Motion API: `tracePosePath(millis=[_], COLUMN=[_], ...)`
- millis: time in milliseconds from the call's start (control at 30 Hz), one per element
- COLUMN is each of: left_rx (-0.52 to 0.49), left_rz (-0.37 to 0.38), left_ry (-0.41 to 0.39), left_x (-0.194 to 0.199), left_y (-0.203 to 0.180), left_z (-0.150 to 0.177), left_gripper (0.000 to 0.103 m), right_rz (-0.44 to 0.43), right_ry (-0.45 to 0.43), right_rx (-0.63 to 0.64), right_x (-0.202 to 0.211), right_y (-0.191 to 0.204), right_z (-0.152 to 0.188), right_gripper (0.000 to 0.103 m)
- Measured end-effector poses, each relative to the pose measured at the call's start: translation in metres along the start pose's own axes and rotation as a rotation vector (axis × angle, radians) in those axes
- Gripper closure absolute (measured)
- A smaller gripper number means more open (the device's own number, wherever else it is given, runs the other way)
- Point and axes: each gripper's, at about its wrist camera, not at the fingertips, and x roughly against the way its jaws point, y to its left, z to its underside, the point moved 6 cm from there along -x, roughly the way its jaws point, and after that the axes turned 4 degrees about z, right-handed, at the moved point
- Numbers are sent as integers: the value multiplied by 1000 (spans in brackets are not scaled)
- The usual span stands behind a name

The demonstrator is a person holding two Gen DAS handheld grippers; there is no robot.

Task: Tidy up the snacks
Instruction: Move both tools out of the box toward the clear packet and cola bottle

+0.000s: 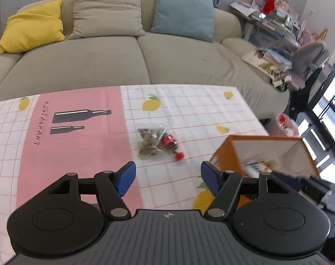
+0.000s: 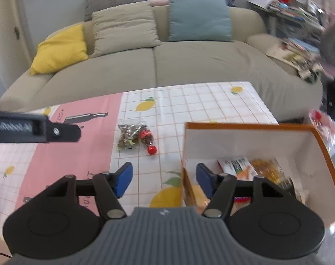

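Note:
A clear snack bag (image 1: 150, 141) and a small cola-bottle candy with a red cap (image 1: 171, 146) lie together on the lemon-print tablecloth (image 1: 189, 110). They show in the right wrist view too, the bag (image 2: 128, 140) and the bottle (image 2: 148, 141). An orange box with a white inside (image 1: 267, 150) stands at the table's right and holds several snack packs (image 2: 251, 167). My left gripper (image 1: 167, 177) is open and empty, above the table short of the snacks. My right gripper (image 2: 164, 176) is open and empty, straddling the box's left wall (image 2: 185, 154). The left gripper's arm (image 2: 34, 129) shows at the left in the right wrist view.
A beige sofa (image 1: 145, 61) with yellow, beige and teal cushions runs behind the table. A cluttered shelf and magazines (image 1: 275, 33) stand at the right, with a grey chair (image 1: 309, 57). A pink panel with bottle prints (image 1: 74, 132) covers the cloth's left part.

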Motion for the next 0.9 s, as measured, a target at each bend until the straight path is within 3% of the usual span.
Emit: tracePosePath(millis=[233, 500, 700, 900], left_rx=[2, 55, -13, 22], left_rz=[31, 62, 75, 105], left_ry=[58, 115, 163, 182], left_x=[-33, -75, -114, -151], left_y=[33, 71, 71, 68], left_z=[-3, -16, -27, -32], left_gripper=[24, 24, 24, 22], right_rz=[3, -2, -38, -48], right_ry=[23, 65, 118, 198], right_rx=[152, 289, 384, 409], right_x=[-50, -109, -152, -194], right_y=[26, 37, 50, 54], right_z=[-15, -35, -45, -47], right_gripper=[53, 53, 53, 53])
